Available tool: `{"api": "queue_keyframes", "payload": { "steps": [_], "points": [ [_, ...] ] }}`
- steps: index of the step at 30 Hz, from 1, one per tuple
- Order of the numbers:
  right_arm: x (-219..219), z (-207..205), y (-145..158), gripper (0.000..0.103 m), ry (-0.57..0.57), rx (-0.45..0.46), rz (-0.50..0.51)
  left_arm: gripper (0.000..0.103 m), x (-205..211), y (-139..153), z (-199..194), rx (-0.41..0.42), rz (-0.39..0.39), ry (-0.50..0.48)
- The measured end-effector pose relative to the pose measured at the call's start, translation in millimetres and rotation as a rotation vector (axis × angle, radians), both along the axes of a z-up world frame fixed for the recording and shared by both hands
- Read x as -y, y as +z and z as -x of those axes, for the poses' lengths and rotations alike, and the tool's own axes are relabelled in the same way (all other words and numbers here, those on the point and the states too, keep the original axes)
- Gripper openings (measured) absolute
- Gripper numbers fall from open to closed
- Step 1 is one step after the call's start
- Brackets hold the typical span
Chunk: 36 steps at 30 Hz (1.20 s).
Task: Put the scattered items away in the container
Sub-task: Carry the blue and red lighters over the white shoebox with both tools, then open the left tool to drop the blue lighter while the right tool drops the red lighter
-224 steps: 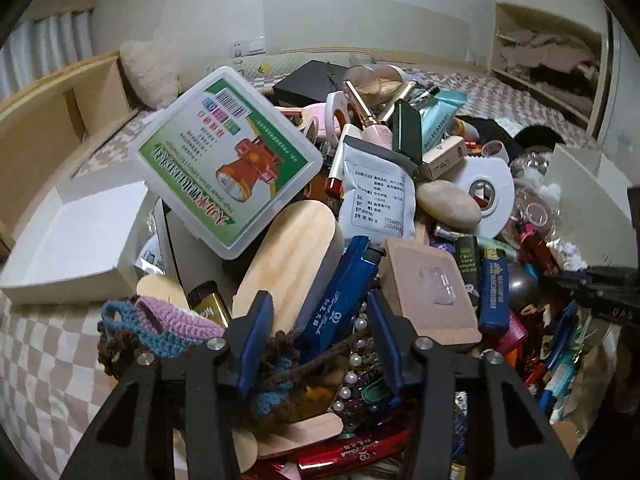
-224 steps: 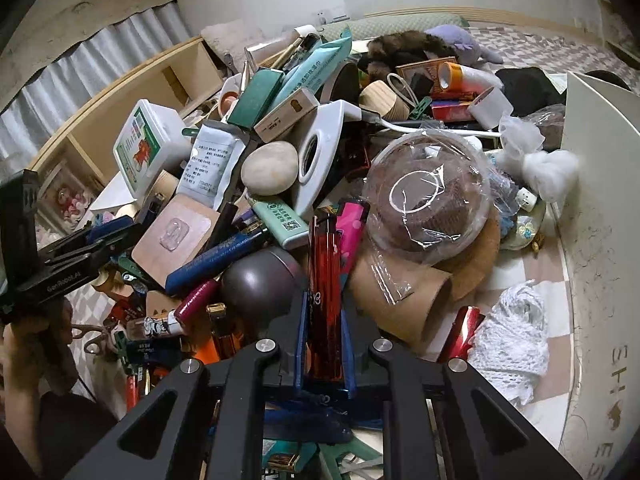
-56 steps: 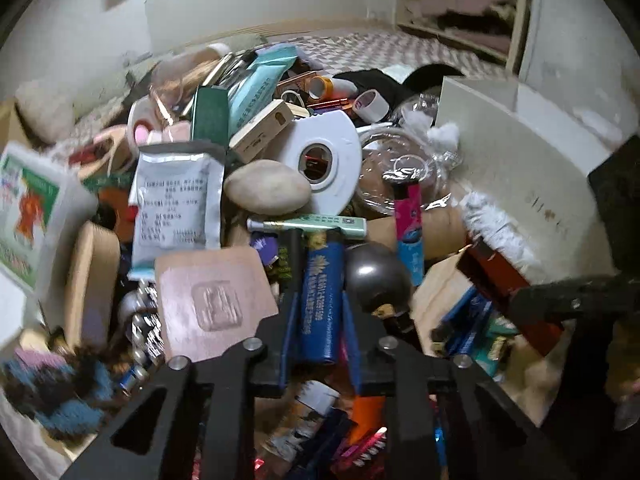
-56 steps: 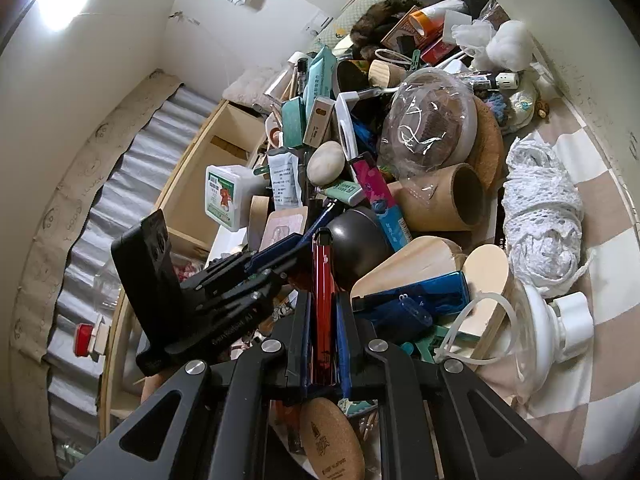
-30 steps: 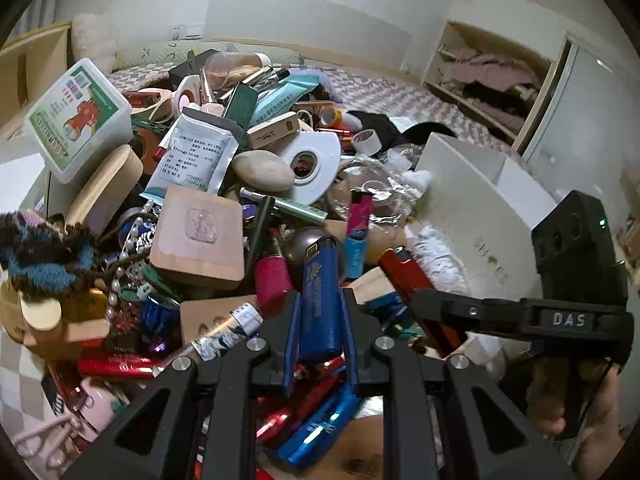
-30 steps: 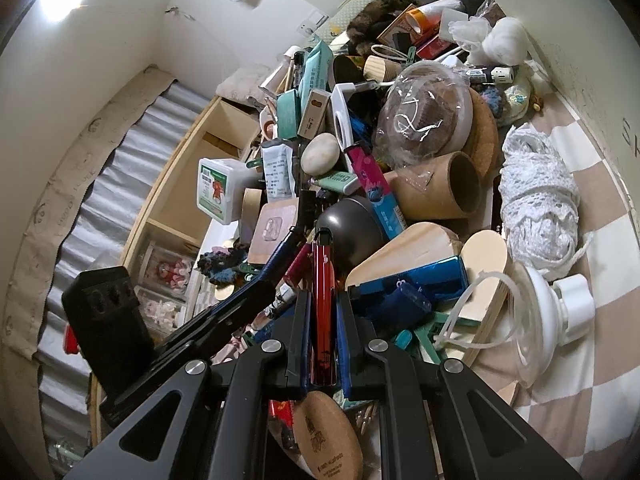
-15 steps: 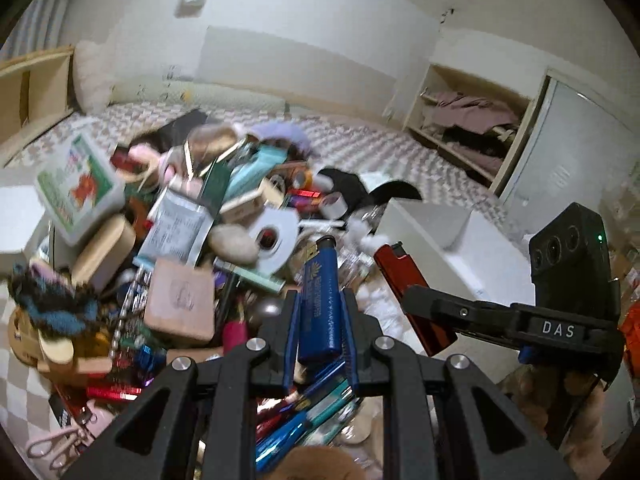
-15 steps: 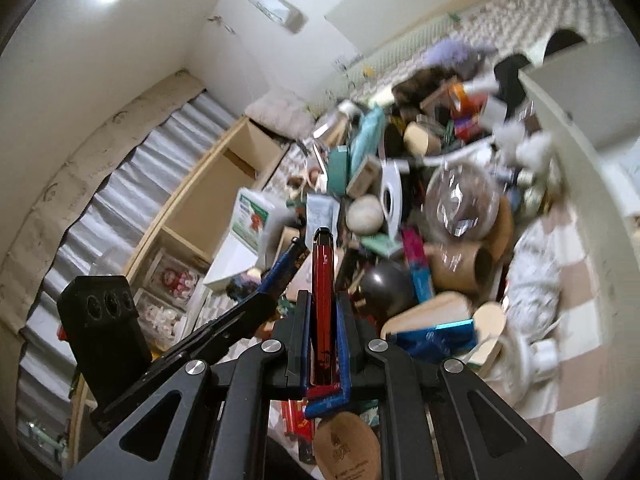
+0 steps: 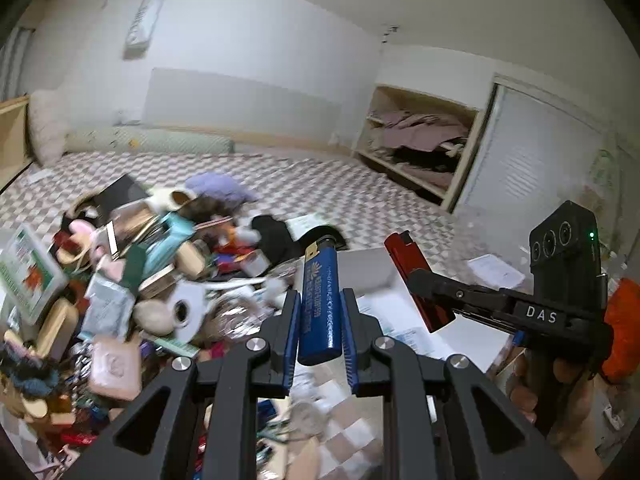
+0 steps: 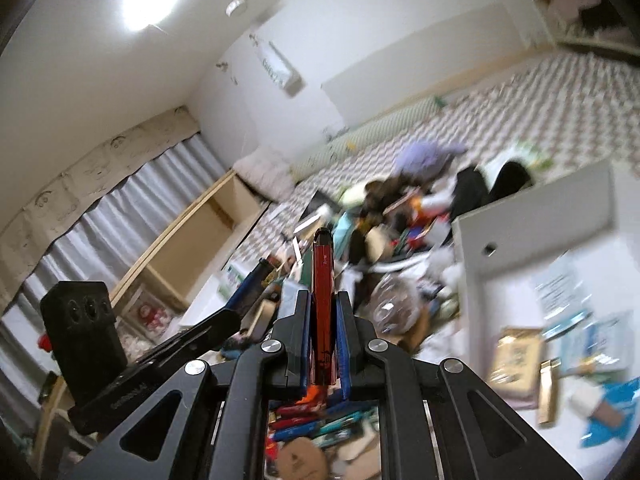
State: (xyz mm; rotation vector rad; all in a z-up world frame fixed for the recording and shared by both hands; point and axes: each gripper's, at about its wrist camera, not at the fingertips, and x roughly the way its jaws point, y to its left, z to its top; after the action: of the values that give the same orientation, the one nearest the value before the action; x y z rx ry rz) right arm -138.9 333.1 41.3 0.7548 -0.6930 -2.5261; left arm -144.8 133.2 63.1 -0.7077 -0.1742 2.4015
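From the left wrist camera, the left gripper pinches a blue lighter between its blue-padded fingers, the lighter standing nearly upright with its metal cap at the top. It is held up in the air above the near corner of the white container, which sits on the checked floor covering to the right of the pile of scattered items. Papers lie inside the container. To the right, the right gripper, marked DAS, reaches in from the side with a red lighter held tilted over the container; a hand grips its handle. A white roll of tape and a pale stone lie among the pile.

From the right wrist camera, the right gripper has its fingers pressed against the red lighter, which points straight up along them. The white container lies to the right, its wall just beside the pile; booklets and a blue wrapper lie on its floor. The left gripper comes in from the left with the blue lighter at its tip. The background is blurred.
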Motion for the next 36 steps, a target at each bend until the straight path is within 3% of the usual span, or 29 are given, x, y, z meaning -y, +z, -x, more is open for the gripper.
{"api": "queue_keyframes", "payload": {
  "steps": [8,16,22,36],
  "points": [
    [-49.5,-19.2,14.4,0.013,-0.088,-0.024,-0.032,0.019,-54.7,19.8,-9.1,-0.040,-0.003,-0.086],
    [-89.6,-28.4,13.9,0.013,-0.150,-0.018,-0.064,0.019,-102.8,14.0,-6.5,-0.018,0.006,-0.147],
    [-115.3,-28.7,-1.5,0.013,-0.183,0.030,-0.083,0.019,-135.0,-8.4,0.8,0.018,0.036,-0.169],
    [-142.4,-13.1,-69.0,0.013,-0.204,0.210,-0.156,0.019,-192.2,-75.2,14.8,0.137,0.164,-0.225]
  ]
}}
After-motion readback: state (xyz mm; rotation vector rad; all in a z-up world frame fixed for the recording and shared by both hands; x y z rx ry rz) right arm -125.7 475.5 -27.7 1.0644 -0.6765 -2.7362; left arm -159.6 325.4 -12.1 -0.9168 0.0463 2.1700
